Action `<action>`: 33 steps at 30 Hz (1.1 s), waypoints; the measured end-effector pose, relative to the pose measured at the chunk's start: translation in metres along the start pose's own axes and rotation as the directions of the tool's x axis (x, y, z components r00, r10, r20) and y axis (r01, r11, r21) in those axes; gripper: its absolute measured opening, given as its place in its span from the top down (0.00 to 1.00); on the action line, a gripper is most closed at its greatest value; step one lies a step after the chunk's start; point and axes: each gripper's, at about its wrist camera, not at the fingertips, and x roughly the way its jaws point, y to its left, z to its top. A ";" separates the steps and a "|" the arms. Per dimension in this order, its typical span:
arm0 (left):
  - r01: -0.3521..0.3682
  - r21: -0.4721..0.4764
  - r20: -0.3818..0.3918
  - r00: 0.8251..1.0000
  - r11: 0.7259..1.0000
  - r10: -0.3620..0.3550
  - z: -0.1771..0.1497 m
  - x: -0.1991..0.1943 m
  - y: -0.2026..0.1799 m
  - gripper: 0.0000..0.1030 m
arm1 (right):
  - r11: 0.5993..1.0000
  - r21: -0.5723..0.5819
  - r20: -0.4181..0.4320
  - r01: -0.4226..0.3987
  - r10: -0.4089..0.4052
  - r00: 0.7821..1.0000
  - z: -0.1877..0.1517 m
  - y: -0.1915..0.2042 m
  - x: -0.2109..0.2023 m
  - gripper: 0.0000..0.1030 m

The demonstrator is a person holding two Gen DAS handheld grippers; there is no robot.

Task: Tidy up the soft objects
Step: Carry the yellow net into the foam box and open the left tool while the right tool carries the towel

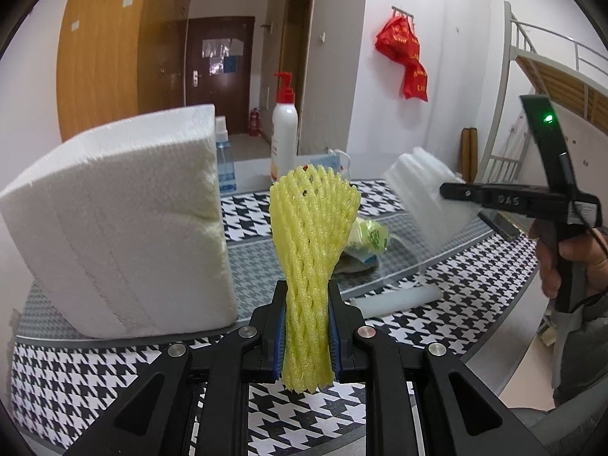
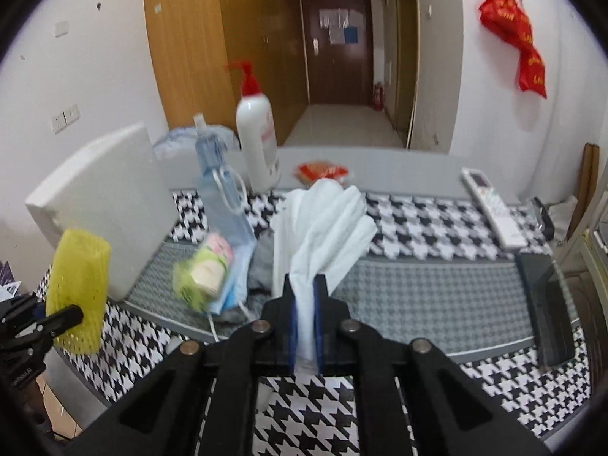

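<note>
Nearest in the left wrist view, the left gripper (image 1: 306, 326) has its blue-padded fingers (image 1: 280, 338) clamped on a yellow foam net sleeve (image 1: 309, 250), which stands upright between them and fans out wider at its top. In the right wrist view the right gripper (image 2: 304, 326) is closed tight on a folded piece of white foam sheet (image 2: 323, 224); the sheet rises from the jaws and spreads into several loose folds above them. The same sheet shows in the left view as a pale blurred shape held up at the right, with a hand (image 1: 558, 254) on the gripper handle.

Both held pieces hang above a table with a black-and-white houndstooth cloth (image 2: 418, 228). Just beyond them on the cloth lies a small heap of soft things: a green-wrapped bundle (image 2: 201, 269), a blue face mask (image 2: 231, 288) and something grey. To the left stands a thick white foam block (image 1: 121, 228). Behind the heap are a clear blue spray bottle (image 2: 222, 190) and a white pump bottle with a red top (image 2: 256, 133). A remote control (image 2: 492, 205) lies at the far right of the table. On the back wall hangs a red bag (image 2: 513, 34)
</note>
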 end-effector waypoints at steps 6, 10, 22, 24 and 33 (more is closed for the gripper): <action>-0.011 0.003 0.034 0.999 1.000 0.011 0.005 -0.010 -0.001 0.81 | 0.999 -0.022 0.054 -0.032 0.033 0.998 0.007 0.012 -0.019 0.90; -0.019 0.006 0.057 0.998 1.000 0.019 0.010 -0.017 -0.002 0.81 | 0.998 -0.035 0.069 -0.059 0.061 0.996 0.008 0.021 -0.023 0.90; -0.054 0.016 0.131 0.990 0.998 0.051 0.023 -0.036 -0.004 0.81 | 0.989 -0.081 0.121 -0.120 0.130 0.984 0.008 0.041 -0.034 0.90; -0.062 0.009 0.136 0.989 0.998 0.060 0.025 -0.038 -0.003 0.81 | 0.989 -0.083 0.131 -0.122 0.133 0.982 0.009 0.043 -0.036 0.90; -0.064 0.020 0.178 0.982 0.998 0.059 0.039 -0.049 -0.008 0.81 | 0.988 -0.075 0.188 -0.137 0.149 0.971 0.010 0.044 -0.048 0.90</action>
